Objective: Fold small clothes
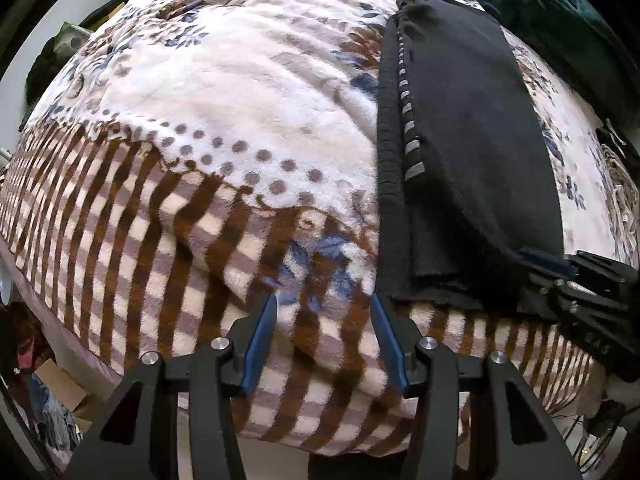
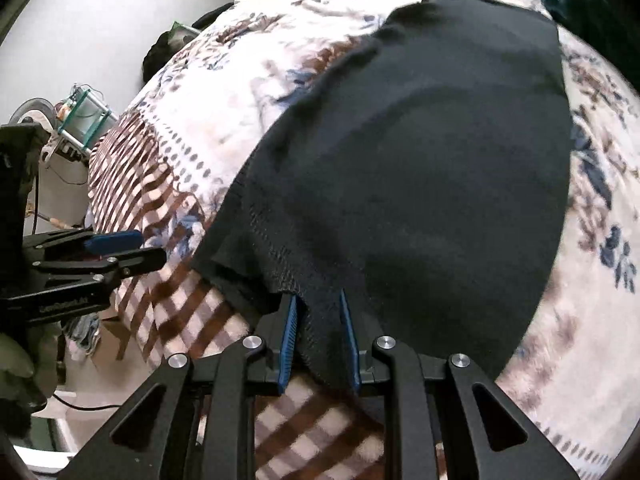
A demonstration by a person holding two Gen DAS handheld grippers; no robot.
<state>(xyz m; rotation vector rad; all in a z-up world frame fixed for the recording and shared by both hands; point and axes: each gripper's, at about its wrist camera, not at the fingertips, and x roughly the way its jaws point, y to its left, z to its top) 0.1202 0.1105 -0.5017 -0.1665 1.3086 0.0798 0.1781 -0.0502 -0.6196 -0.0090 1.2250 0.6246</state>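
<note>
Pinching a fold of dark cloth between their blue pads, the fingers [image 2: 297,344] of the right gripper [image 2: 320,340] hold the near hem of the black garment [image 2: 420,168], which bunches into a narrow tuck where it passes between them and then spreads out wide and mostly flat over the patterned blanket [image 2: 224,120] on the bed. Seen from the left wrist view, the same garment [image 1: 472,140] lies as a long dark strip with a striped inner edge showing along its left side, so one lengthwise fold looks already made and I judge the step in hand to be carrying the held edge across to lay another fold. The left gripper [image 1: 324,340] hovers over the checked border of the blanket, its fingers [image 1: 262,336] spread with nothing between them, just beside the garment's near left corner but not gripping it; in the right wrist view it shows at the left edge [image 2: 112,252], apart from the cloth. A gloved hand [image 2: 24,364] carries it. The next move likely calls for keeping the pinch firm while drawing the hem over evenly, and for the free fingers to pin or catch the opposite corner so the layers do not slide on the plush blanket.
</note>
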